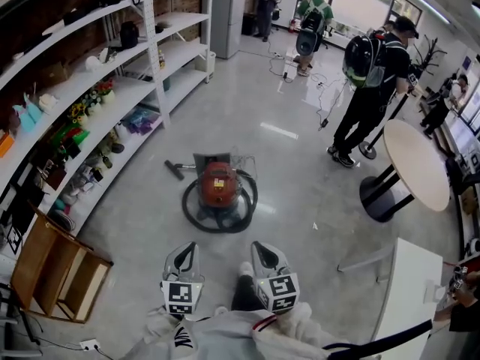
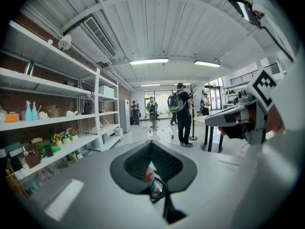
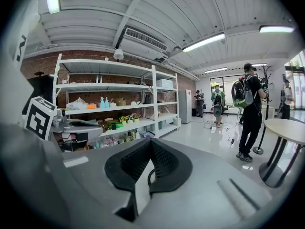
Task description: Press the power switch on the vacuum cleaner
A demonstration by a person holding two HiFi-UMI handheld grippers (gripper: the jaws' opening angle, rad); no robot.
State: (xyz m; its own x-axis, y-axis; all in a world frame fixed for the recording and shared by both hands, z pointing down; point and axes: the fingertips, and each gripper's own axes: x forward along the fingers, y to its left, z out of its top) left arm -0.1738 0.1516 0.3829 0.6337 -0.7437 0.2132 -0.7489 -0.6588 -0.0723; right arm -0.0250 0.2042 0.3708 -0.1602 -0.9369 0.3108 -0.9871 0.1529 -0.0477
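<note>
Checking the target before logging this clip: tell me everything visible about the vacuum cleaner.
The vacuum cleaner is a squat canister with a glossy red top, seen from above. Its dark hose lies coiled around it, and a floor nozzle lies to its left in the head view. It stands upright on the grey floor.

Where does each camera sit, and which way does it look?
Head view: on the person's head, steeply down at the vacuum cleaner; left hand-held gripper and right hand-held gripper show.
Left gripper view: on the left one, along its shut jaws, into the room.
Right gripper view: same, on the right one.
Both share shelving and a backpacked person.
</note>
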